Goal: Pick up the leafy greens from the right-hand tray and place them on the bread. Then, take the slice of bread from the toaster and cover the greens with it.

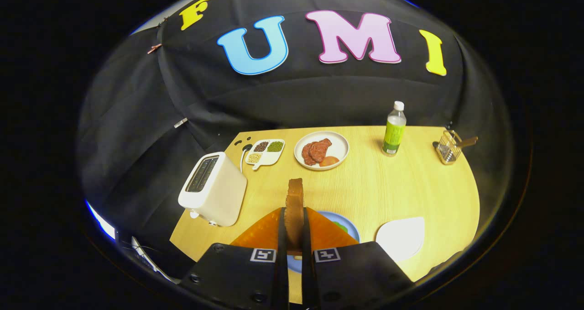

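Tool (294, 237) is pinching the bread slice (294, 209) edge-on, both fingers pressed on its sides, slice standing upright with its long axis pointing up and away. Right below and just past the fingers sits the blue plate (349, 228) with a bit of greens (340, 226) peeking out, so the drop looks to be straight down. Toaster (213, 187) is off left, empty slots. White tray (402, 238) on the right looks bare. Farther back on the counter (388, 186): meat plate (321, 150), bean dish (265, 152), bottle (394, 129).

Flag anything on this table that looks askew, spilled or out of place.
Nothing stands out. The gripper is shut on the bread slice, held upright on edge above the blue plate with greens. The toaster, meat plate and bottle stand upright.
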`<state>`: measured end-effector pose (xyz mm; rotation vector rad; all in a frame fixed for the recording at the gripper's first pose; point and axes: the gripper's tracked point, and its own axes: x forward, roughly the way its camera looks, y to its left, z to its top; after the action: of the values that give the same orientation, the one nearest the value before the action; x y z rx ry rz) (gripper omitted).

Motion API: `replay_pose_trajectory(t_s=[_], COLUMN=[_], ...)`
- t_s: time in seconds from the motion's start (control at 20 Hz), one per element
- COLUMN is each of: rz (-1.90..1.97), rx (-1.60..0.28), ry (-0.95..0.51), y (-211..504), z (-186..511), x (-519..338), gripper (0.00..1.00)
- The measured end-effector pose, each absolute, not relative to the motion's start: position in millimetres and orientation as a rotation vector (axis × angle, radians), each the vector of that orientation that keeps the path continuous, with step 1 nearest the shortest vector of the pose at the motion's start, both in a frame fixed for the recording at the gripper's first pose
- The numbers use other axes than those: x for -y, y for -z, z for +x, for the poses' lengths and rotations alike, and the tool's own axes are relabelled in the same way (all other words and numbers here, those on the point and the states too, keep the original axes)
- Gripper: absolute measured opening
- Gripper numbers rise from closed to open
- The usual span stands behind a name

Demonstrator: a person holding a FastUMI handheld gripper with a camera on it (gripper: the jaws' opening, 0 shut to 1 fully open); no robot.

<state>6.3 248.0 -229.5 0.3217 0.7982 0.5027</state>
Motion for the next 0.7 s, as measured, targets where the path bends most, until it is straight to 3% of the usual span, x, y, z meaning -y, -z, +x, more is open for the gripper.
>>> replay_pose_trajectory(t_s=[0.5,0.7], rz=[0.443,0.459], rx=[-0.889,-0.912], ry=[-0.483,-0.395], y=[330.0,363.9], z=[-9.3,-4.0], x=[-281.9,-257.5], gripper=[0.16,0.16])
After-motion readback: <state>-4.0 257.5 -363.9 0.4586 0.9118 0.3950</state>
